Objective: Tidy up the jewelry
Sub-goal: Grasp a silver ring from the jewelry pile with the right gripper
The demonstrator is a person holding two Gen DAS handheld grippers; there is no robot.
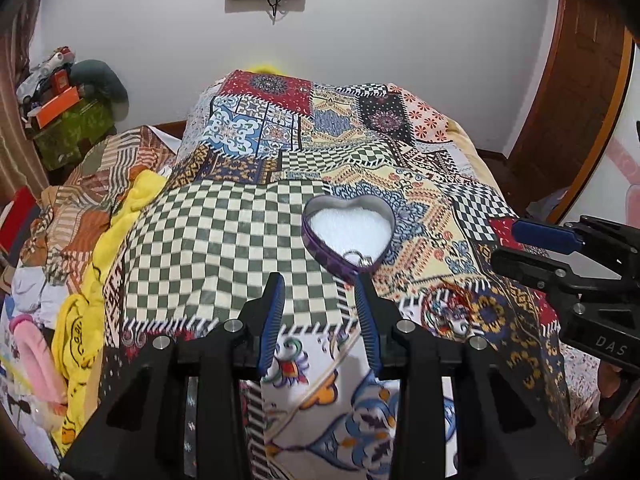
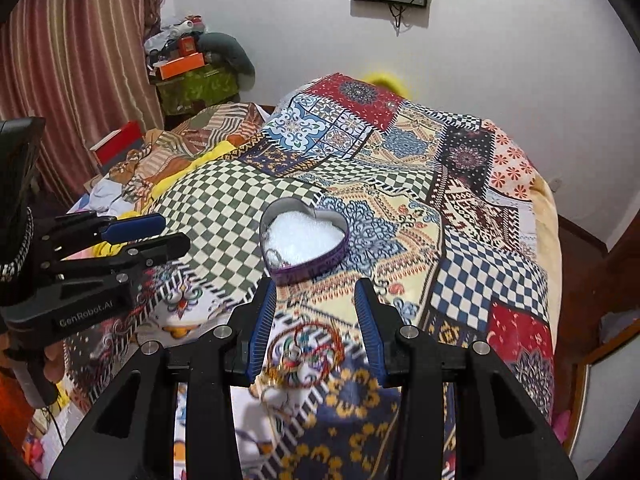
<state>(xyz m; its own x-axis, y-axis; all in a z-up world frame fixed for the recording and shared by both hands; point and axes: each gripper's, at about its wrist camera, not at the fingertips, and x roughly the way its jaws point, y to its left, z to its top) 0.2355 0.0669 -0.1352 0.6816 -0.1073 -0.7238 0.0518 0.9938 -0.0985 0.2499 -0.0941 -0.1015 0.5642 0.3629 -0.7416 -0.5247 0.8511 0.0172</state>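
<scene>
A purple heart-shaped tin (image 1: 348, 236) with white padding sits open on the patterned bedspread; a small silver piece (image 1: 362, 259) lies in its near tip. It also shows in the right wrist view (image 2: 304, 244). Thin bangles (image 2: 306, 350) lie on the cover between my right gripper's fingers, also seen in the left wrist view (image 1: 450, 312). My left gripper (image 1: 320, 300) is open and empty, just short of the tin. My right gripper (image 2: 316, 304) is open and empty above the bangles.
The bed (image 1: 240, 240) is covered by a patchwork spread. Crumpled yellow and striped bedding (image 1: 100, 240) lies on the left. Boxes and clutter (image 2: 192, 72) stand by the curtain. A wooden door frame (image 1: 560, 120) is on the right.
</scene>
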